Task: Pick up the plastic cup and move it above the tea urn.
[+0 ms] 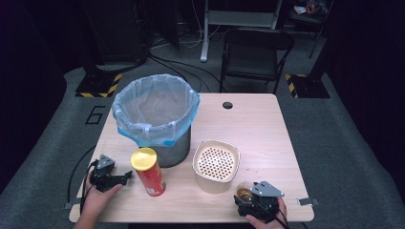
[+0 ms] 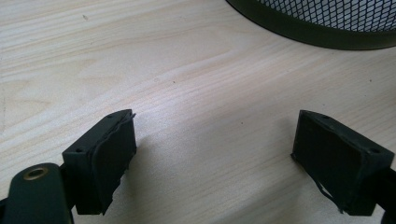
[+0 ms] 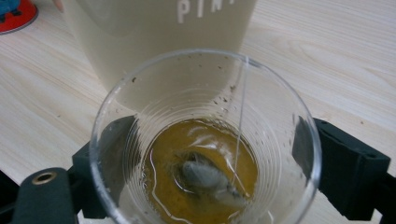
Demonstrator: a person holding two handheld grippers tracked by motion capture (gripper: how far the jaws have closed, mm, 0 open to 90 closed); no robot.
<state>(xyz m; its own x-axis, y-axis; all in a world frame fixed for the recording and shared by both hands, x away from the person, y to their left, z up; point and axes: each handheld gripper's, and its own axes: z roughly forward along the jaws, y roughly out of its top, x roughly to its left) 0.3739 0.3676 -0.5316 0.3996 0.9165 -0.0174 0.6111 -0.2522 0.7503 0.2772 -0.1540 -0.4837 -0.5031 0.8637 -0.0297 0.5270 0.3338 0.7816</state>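
Cup (image 3: 205, 140) of thin clear plastic, tea sloshing inside, sits between my right tongs (image 3: 205, 186), not yet squeezed; I grip low and gently, my left tongs (image 2: 215, 158) wide open and empty.

- Clear, glossy plastic cup (image 3: 205, 140) between the right gripper (image 3: 205, 177) jaws, speckled inside.
- Matt cream container (image 3: 159, 32) just beyond it, smooth.
- Pale wood-grain table (image 2: 187, 70) under the left gripper (image 2: 215, 158); black mesh bin (image 2: 327, 18) ahead.

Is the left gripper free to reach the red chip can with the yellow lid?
Probably yes: the left gripper is open, holds nothing, and bare table separates it from the red chip can.
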